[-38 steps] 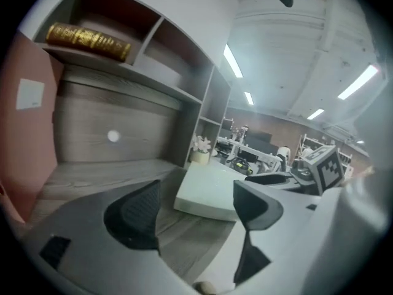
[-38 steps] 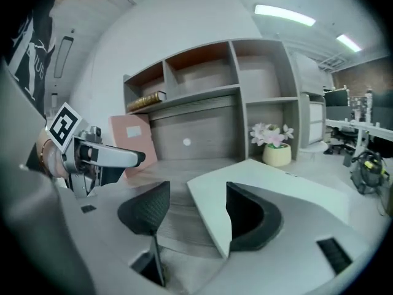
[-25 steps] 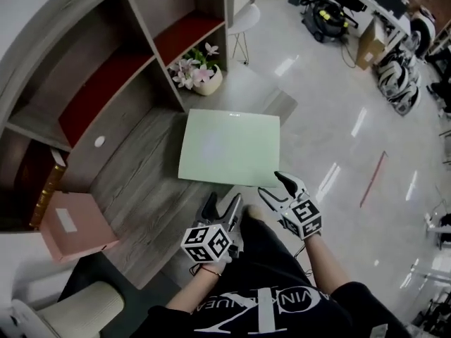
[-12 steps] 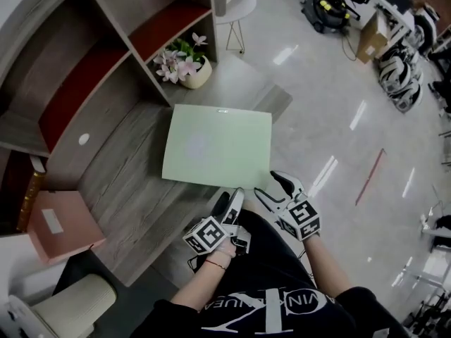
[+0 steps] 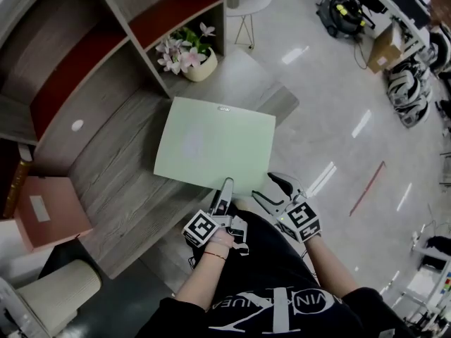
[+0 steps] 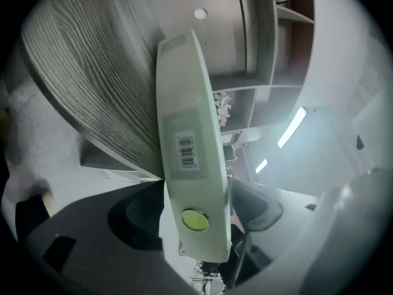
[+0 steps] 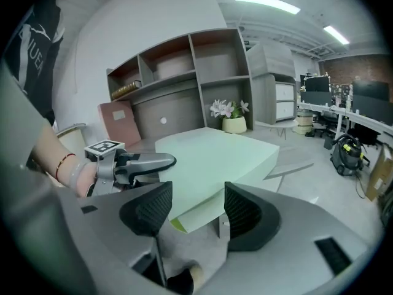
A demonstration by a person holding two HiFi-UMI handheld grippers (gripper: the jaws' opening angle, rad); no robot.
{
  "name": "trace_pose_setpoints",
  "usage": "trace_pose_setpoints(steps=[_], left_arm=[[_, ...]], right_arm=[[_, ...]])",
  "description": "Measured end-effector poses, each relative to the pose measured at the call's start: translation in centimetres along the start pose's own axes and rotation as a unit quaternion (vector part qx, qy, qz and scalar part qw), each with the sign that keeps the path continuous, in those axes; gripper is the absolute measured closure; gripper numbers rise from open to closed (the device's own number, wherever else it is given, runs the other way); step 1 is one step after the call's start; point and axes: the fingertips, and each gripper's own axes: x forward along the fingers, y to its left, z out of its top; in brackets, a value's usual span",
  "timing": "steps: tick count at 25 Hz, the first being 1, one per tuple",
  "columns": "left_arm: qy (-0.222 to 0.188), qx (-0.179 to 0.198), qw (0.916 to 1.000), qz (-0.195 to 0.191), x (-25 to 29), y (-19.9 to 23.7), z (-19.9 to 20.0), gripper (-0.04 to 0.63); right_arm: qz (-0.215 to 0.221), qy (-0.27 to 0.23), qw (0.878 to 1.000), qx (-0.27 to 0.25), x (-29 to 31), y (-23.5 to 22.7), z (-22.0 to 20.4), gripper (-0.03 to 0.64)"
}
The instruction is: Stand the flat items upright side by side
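Pale-green folder (image 5: pixel 215 143) sits pinched at its near edge in the left hand-held gripper (image 5: pixel 226 184), the right hand-held gripper (image 5: pixel 266 187) spread.

Barcode sticker (image 6: pixel 186 151) on the pale green folder (image 6: pixel 184 91), just ahead of the left tool (image 6: pixel 195 211): bars visible, digits too small to read. White lettering (image 5: pixel 310 300) on the person's black shirt (image 5: pixel 254 259), behind the left tool and right tool (image 5: pixel 266 186): only "UEA" reads clearly. Marker cube (image 5: pixel 203 229) on each tool: square patterns, no letters.
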Motion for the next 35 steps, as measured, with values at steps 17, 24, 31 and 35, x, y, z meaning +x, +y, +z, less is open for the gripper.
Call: trace_pose_setpoints(steps=[17,24,31,35], left_arm=[[0.058,-0.022,0.9978,-0.023,0.4,-0.5,-7.4,0.302],[-0.028,-0.067,0.9968,-0.035,0.0,1.1,-3.4,0.229],[-0.084,-0.102,0.9885,-0.074,0.5,0.3,-0.4,0.270],[-0.088,-0.114,0.9870,-0.071,0.1,-0.5,-0.5,0.276]], right_arm=[[-0.031,-0.008,0.998,0.056,-1.4,-5.3,-0.7,0.351],[-0.026,-0.005,0.997,0.068,-1.2,-5.6,-1.1,0.351],[-0.019,-0.004,0.997,0.079,-1.0,-5.8,-1.3,0.351],[-0.002,-0.017,0.998,0.054,-1.5,-5.4,-0.5,0.357]])
